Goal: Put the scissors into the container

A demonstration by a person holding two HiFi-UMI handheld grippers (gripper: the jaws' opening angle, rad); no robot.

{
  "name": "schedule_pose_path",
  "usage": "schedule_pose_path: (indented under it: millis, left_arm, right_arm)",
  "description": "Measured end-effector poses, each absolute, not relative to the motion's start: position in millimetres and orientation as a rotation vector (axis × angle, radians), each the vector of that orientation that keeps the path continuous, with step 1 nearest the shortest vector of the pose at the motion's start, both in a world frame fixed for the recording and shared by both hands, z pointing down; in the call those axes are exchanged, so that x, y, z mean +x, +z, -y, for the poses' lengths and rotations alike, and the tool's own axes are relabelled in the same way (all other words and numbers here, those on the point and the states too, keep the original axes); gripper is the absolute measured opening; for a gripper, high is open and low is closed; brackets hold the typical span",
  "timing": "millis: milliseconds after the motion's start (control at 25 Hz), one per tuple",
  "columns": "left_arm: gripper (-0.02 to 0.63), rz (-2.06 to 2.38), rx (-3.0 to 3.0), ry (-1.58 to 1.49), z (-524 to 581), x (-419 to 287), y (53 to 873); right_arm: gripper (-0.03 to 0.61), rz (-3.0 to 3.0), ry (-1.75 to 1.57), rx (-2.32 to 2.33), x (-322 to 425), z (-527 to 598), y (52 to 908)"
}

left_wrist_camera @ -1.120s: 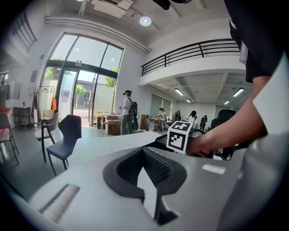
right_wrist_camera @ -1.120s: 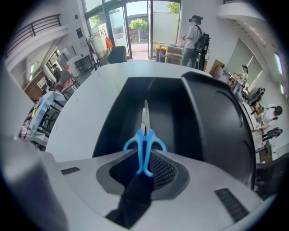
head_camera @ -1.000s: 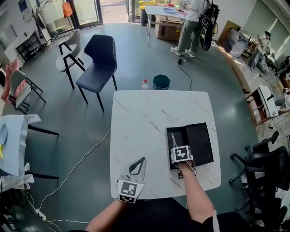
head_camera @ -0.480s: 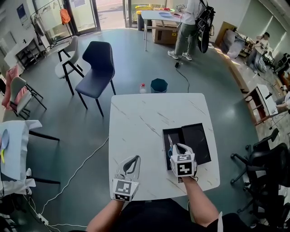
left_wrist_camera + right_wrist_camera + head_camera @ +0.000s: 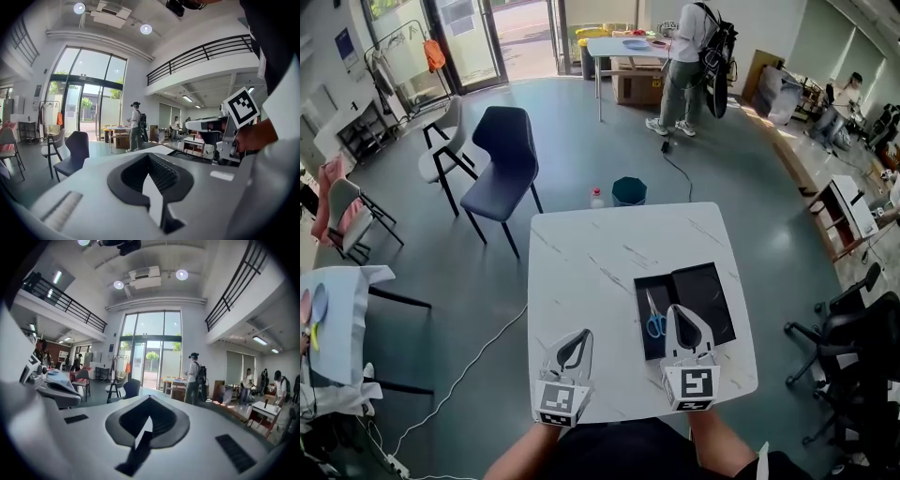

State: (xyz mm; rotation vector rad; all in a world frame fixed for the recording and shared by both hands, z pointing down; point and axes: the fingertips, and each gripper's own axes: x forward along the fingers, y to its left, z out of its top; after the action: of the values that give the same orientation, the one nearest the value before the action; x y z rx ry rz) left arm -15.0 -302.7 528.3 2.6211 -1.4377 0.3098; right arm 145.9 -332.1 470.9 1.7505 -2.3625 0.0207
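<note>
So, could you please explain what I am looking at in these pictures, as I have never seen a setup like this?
There is no robot here. A person holds a hand tool with tongs in each hand: the left gripper and the right gripper. The wide picture comes from a camera on the person's head, looking steeply down. The other two come from cameras riding on each tool, looking along its tongs into the room. On the white table lies a black container, and blue-handled scissors lie in its left part. Both pairs of tongs are shut and hold nothing.
</note>
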Motion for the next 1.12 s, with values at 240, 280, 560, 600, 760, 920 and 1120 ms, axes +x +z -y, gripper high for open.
schedule_pose_path:
  millis: [240, 280, 560, 600, 760, 920, 1120]
  left_arm:
    - [0.008, 1.505, 2.611, 0.207, 307.6, -27.4, 506.4]
    - [0.008, 1.519, 2.609, 0.202, 309.0, -30.3, 502.9]
    - [0.008, 1.578, 2.605, 0.178, 312.4, -35.7, 488.2]
    - [0.008, 1.582, 2.602, 0.177, 312.6, -35.8, 488.2]
    - [0.008, 1.588, 2.609, 0.186, 313.2, -33.2, 488.2]
    - [0.008, 1.584, 2.612, 0.201, 310.7, -30.9, 486.5]
    - [0.008, 1.578, 2.609, 0.224, 309.4, -27.8, 491.0]
  right_arm:
    - [0.007, 2.458, -0.04, 1.767, 148.0, 316.8, 444.0]
    - [0.007, 2.462, -0.059, 1.766, 146.7, 316.1, 440.5]
    - [0.006, 2.507, -0.121, 1.73, 133.6, 310.9, 427.2]
    - [0.006, 2.506, -0.112, 1.732, 133.3, 310.2, 429.2]
    - [0.006, 2.497, -0.153, 1.702, 132.1, 305.9, 432.5]
    - [0.007, 2.487, -0.162, 1.698, 133.3, 305.5, 434.2]
    - [0.006, 2.49, -0.141, 1.705, 134.6, 310.7, 437.6]
